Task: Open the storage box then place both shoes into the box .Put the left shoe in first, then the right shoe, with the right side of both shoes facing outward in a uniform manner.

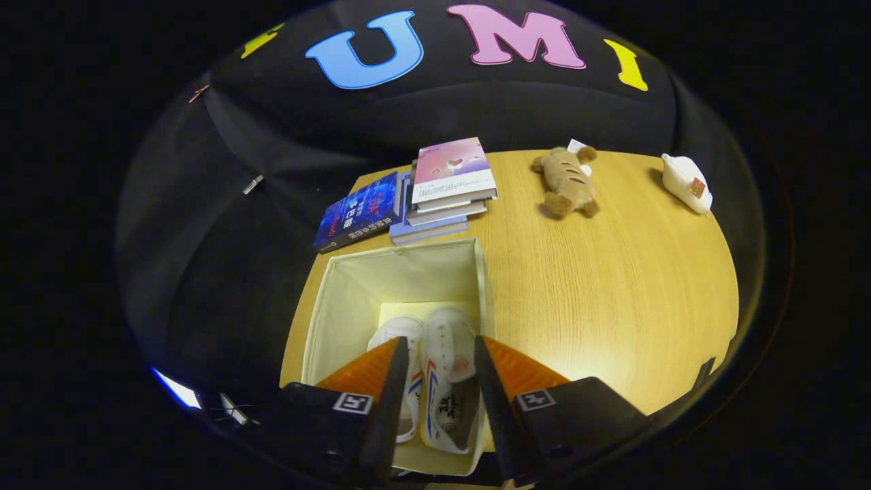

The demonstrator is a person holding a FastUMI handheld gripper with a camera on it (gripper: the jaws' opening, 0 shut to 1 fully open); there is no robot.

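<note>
From where I sit, the dark blue paperback book [357,212] lies at the far left of the pale wood-grain surface [612,292], touching a stack of books topped by a pink-covered one [451,180]. Just in front of them stands the open cream fabric storage box [398,272], and both white canvas shoes with red and blue side stripes are already down inside it, the left-hand shoe [395,333] partly hidden behind a finger, the right-hand shoe [446,371] lying between the fingers with its opening towards me. My hand-held gripper [441,361] hangs over the box with its fingers spread apart and, as far as I can tell, pressing on nothing. I judge the placing nearly done, so the care now is in leaving: I would lift straight up out of the box, keeping the fingers wide so they do not snag a lace or nudge either shoe out of line, and check that the striped sides face the same way. Further right, well apart, lie a brown bread-shaped plush toy [566,182] and a small white plush [687,182].
</note>
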